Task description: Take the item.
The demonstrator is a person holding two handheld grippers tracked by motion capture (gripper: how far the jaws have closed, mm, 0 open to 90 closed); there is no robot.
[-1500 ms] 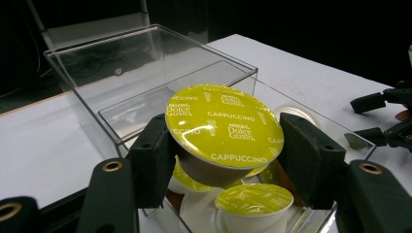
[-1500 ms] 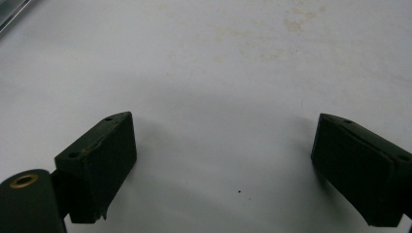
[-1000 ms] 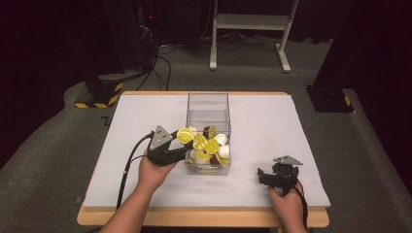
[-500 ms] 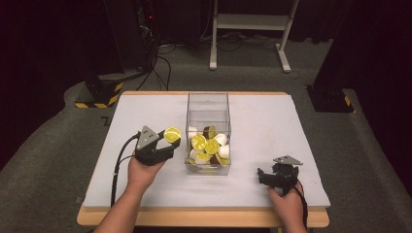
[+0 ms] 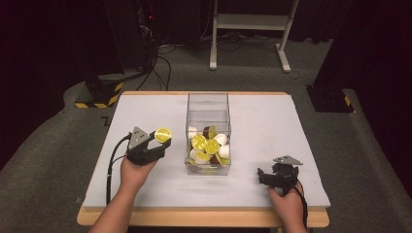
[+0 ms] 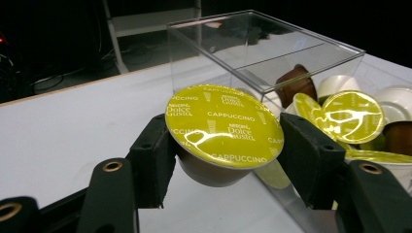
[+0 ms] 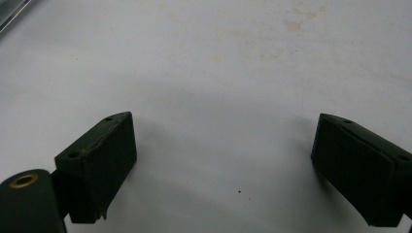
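Across the middle of the scene lies the white worktop [image 5: 272, 126], with a wooden edge along the person's side and grey floor around it. At its centre stands a clear plastic box [image 5: 208, 109], its near half heaped with coffee capsules [image 5: 209, 145], some showing yellow-green foil lids, others white or brown bodies. To the left of the box, close beside it but outside its wall, the left tool [image 5: 156, 143] is held above the worktop by the person's left hand [image 5: 133, 170]; its two black jaws are closed on the brown body of a single capsule [image 6: 224, 124], one jaw at each side, the yellow-green foil lid facing up and printed with "CAPPUCCINO". Near the worktop's front right corner, well apart from the box, the right tool [image 5: 265, 175] is held low by the right hand [image 5: 286, 201]; its jaws stand wide apart with nothing between them, and bare white surface shows below.
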